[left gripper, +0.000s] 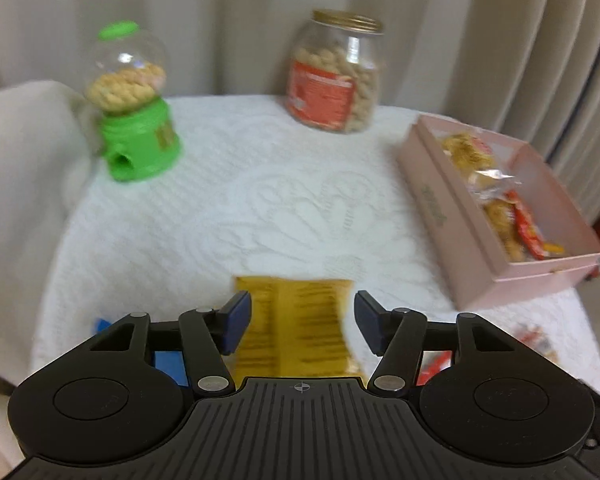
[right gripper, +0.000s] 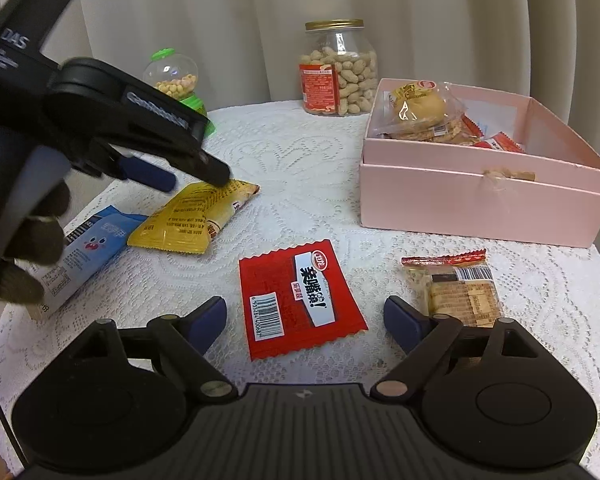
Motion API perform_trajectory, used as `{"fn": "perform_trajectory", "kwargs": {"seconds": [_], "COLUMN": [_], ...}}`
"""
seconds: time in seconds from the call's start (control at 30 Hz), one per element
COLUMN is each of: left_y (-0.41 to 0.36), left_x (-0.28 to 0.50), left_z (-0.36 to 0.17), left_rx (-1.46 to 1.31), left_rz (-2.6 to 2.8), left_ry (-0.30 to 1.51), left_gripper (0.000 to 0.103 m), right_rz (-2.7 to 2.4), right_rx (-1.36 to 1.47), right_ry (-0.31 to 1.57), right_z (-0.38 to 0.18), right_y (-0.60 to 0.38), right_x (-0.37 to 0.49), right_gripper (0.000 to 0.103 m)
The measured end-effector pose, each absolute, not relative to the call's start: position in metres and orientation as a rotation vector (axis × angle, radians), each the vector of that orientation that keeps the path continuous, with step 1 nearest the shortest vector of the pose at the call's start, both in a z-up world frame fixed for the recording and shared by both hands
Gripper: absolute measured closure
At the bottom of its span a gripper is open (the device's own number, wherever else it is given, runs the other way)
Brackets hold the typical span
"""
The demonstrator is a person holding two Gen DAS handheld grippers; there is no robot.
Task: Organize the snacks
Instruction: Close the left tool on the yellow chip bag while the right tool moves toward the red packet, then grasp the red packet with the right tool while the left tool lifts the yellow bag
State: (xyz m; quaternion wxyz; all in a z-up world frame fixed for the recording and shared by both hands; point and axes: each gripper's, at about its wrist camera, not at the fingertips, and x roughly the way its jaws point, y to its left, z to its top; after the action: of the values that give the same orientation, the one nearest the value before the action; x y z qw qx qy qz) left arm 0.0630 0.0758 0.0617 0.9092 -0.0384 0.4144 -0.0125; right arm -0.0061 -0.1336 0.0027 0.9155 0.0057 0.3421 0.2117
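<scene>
The yellow snack packet (right gripper: 194, 218) lies flat on the white lace tablecloth (right gripper: 300, 168), beside a blue packet (right gripper: 88, 248); the left gripper (left gripper: 303, 320) stands spread over it, pads not pressing; the right gripper (right gripper: 305, 322) is spread around a red packet (right gripper: 300, 298); the pink box (right gripper: 476, 200) holds more snacks.
</scene>
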Motion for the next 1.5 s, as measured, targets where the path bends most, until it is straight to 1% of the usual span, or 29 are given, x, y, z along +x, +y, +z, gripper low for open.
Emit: {"fn": "perform_trajectory", "kwargs": {"seconds": [0.07, 0.13, 0.2, 0.33, 0.4, 0.47, 0.6, 0.73, 0.87, 0.97, 1.03, 1.17, 1.27, 1.37, 1.4, 1.43, 1.5], "left_y": [0.078, 0.077, 0.075, 0.077, 0.074, 0.069, 0.078, 0.084, 0.081, 0.087, 0.090, 0.092, 0.093, 0.094, 0.095, 0.096, 0.096], "left_x": [0.068, 0.073, 0.076, 0.086, 0.085, 0.084, 0.067, 0.022, -0.031, -0.049, -0.057, -0.064, -0.064, -0.070, -0.071, -0.070, -0.070], "left_z": [0.056, 0.049, 0.045, 0.033, 0.030, 0.030, 0.036, 0.047, 0.045, 0.036, 0.034, 0.031, 0.029, 0.028, 0.028, 0.027, 0.027], "left_rx": [-0.081, -0.074, -0.060, -0.063, -0.043, -0.005, -0.046, -0.071, -0.073, -0.144, -0.171, -0.173, -0.178, -0.181, -0.185, -0.187, -0.189], "left_rz": [-0.025, -0.025, -0.020, -0.016, -0.027, -0.035, -0.093, -0.152, -0.152, -0.201, -0.224, -0.231, -0.236, -0.240, -0.242, -0.243, -0.241], "left_ry": [0.888, 0.910, 0.912, 0.964, 0.940, 0.940, 0.905, 0.832, 0.826, 0.866, 0.862, 0.843, 0.831, 0.823, 0.822, 0.822, 0.823], "left_gripper": [0.041, 0.039, 0.034, 0.028, 0.025, 0.026, 0.033, 0.033, 0.033, 0.033, 0.033, 0.033, 0.033, 0.033, 0.033, 0.033, 0.033], "right_rz": [0.438, 0.438, 0.439, 0.448, 0.452, 0.457, 0.466, 0.460, 0.463, 0.493, 0.525, 0.545, 0.502, 0.454, 0.446, 0.464, 0.472], "right_rx": [0.006, 0.002, 0.000, -0.017, -0.032, -0.047, -0.094, -0.133, -0.134, -0.153, -0.145, -0.020, -0.062, -0.146, -0.172, -0.190, -0.212], "right_ry": [0.706, 0.706, 0.707, 0.713, 0.717, 0.723, 0.738, 0.745, 0.751, 0.758, 0.778, 0.798, 0.806, 0.804, 0.801, 0.798, 0.793], "right_z": [0.003, 0.002, 0.002, 0.002, 0.002, 0.001, 0.000, -0.001, -0.001, 0.000, 0.003, 0.008, 0.010, 0.011, 0.012, 0.015, 0.023], "right_y": [-0.133, -0.133, -0.133, -0.130, -0.128, -0.126, -0.118, -0.112, -0.113, -0.115, -0.119, -0.136, -0.128, -0.113, -0.108, -0.104, -0.100], "right_x": [-0.006, -0.006, -0.006, -0.005, -0.004, -0.003, 0.000, 0.000, 0.000, 0.001, 0.005, 0.011, 0.014, 0.016, 0.016, 0.014, 0.010], "right_gripper": [0.016, 0.015, 0.015, 0.010, 0.008, 0.006, 0.000, 0.000, 0.000, 0.000, 0.000, 0.001, 0.007, 0.016, 0.023, 0.040, 0.046]}}
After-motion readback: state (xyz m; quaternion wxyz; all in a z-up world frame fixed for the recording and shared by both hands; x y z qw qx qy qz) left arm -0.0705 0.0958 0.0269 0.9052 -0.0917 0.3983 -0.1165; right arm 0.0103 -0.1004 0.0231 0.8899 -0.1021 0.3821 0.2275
